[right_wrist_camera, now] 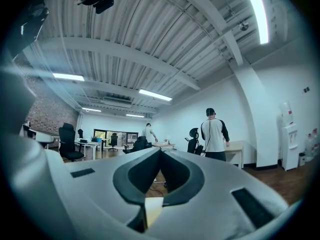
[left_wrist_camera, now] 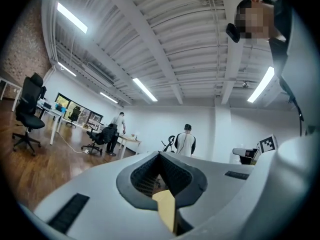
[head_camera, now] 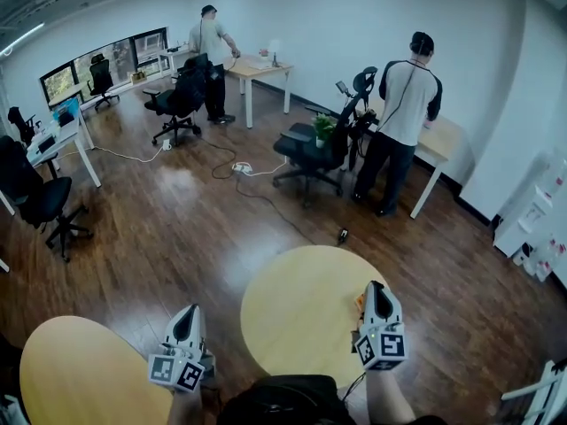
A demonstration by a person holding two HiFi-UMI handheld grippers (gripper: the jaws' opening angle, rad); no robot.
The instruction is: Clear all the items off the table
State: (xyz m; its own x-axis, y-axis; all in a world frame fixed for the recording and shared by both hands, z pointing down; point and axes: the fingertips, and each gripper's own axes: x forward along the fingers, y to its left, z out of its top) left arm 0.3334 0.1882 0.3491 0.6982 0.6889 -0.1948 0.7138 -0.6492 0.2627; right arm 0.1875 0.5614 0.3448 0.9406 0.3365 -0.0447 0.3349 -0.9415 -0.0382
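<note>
The middle table (head_camera: 301,312) sits straight ahead of you, and the left table (head_camera: 80,370) is beside it. Your left gripper (head_camera: 188,315) is in the gap between the two. Your right gripper (head_camera: 376,290) is over the middle table's right edge, with what may be a small item (head_camera: 360,302) just beside it. Well behind, a chair (head_camera: 310,149) stands left of a person (head_camera: 403,122) at a desk (head_camera: 443,140).

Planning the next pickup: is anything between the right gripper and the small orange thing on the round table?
Nothing visible does. The small orange thing lies right beside the right gripper, near the round table's edge; the gripper partly hides it.
</note>
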